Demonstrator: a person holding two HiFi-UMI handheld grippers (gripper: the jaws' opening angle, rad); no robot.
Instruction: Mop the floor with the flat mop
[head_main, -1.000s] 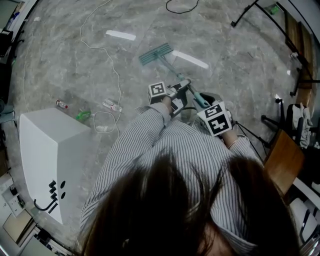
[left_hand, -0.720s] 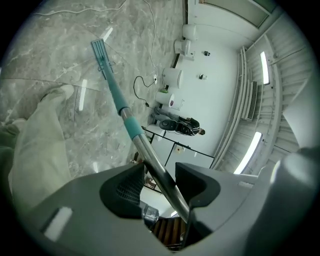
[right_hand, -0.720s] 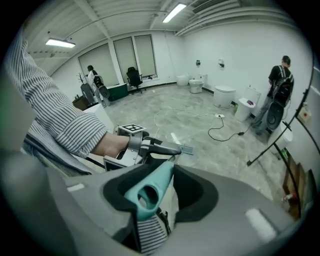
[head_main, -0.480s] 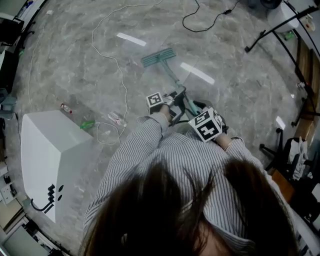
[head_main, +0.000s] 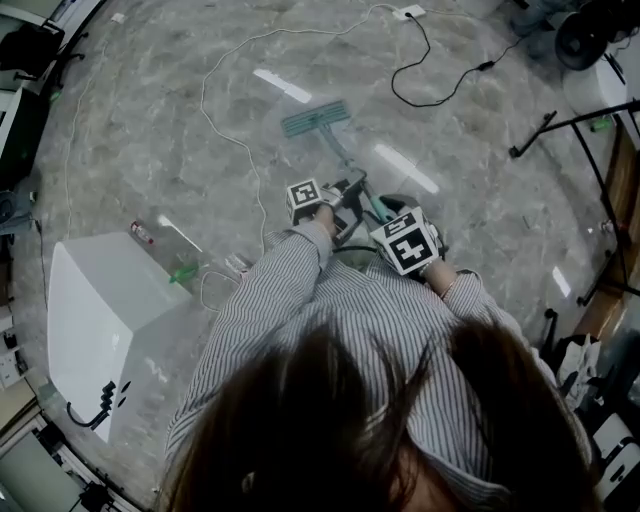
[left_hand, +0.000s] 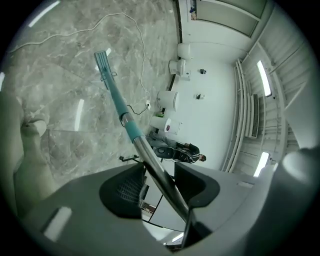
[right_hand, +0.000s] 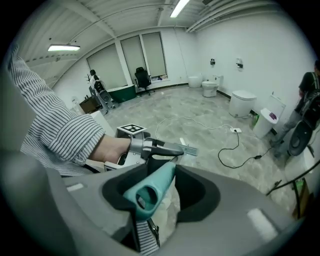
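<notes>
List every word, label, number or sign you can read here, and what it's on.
No text is readable.
On the white box: black marks on its side, too blurred to read.
Cubes on the left gripper and right gripper: square marker patterns, no letters.
On the flat mop: no print visible.

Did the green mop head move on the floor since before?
Yes. The mop head slid forward, away from the white box and nearer the black cable on the floor.
</notes>
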